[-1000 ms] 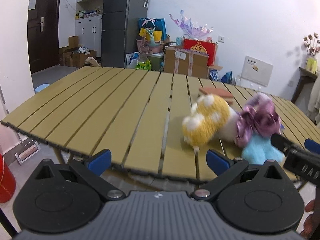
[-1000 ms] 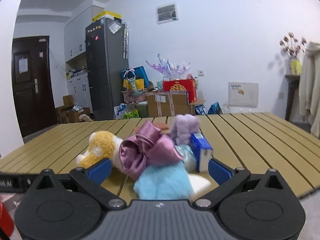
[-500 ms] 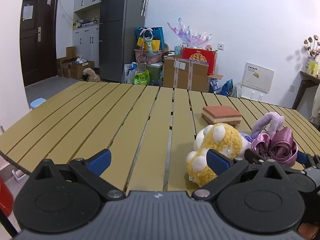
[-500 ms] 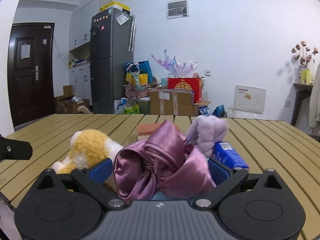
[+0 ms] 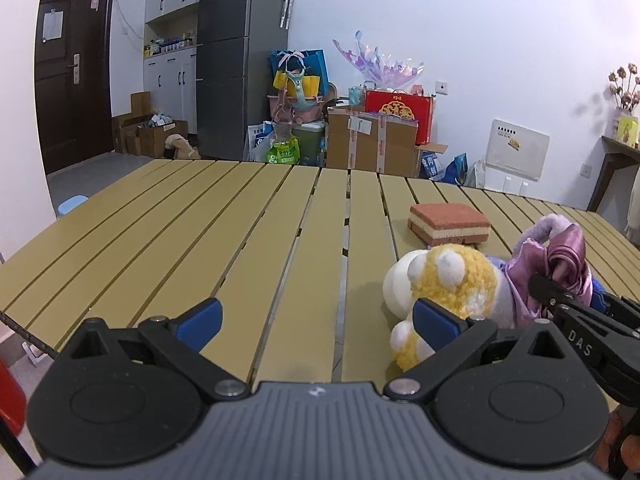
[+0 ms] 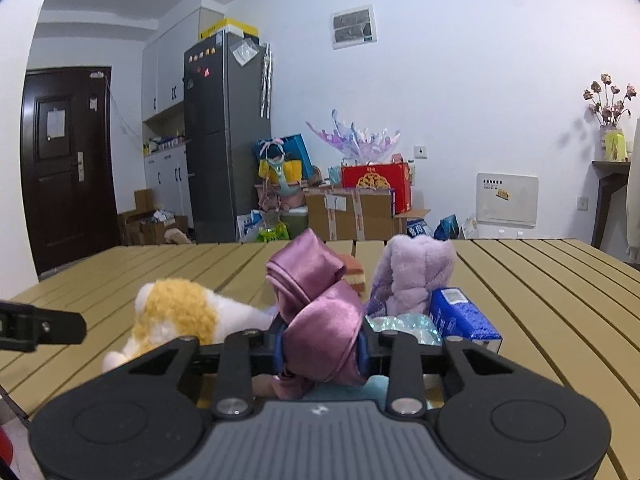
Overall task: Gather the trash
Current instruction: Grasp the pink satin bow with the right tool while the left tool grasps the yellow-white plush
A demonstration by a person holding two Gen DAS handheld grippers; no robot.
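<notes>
A heap lies on the slatted yellow table [image 5: 200,220]: a yellow and white plush [image 5: 444,280], a purple satin bow [image 6: 316,308], a lilac plush [image 6: 416,268], a blue packet [image 6: 460,316] and a crinkled clear wrapper [image 6: 404,326]. My right gripper [image 6: 320,350] is closing its jaws, with the bow between them and both blue pads pressing its sides. In the left wrist view that gripper [image 5: 560,300] comes in from the right. My left gripper [image 5: 318,320] stands open over bare slats, its right finger just in front of the yellow plush.
A red-brown and cream block [image 5: 448,222] sits on the table behind the heap. A red object [image 5: 10,400] stands low at the left, below the table's near edge. Cardboard boxes [image 5: 372,140], bags and a fridge [image 5: 240,60] stand beyond the far edge.
My right gripper came forward and down to the bow and its jaws closed in on it. My left gripper shifted over the table until the yellow plush sat by its right finger.
</notes>
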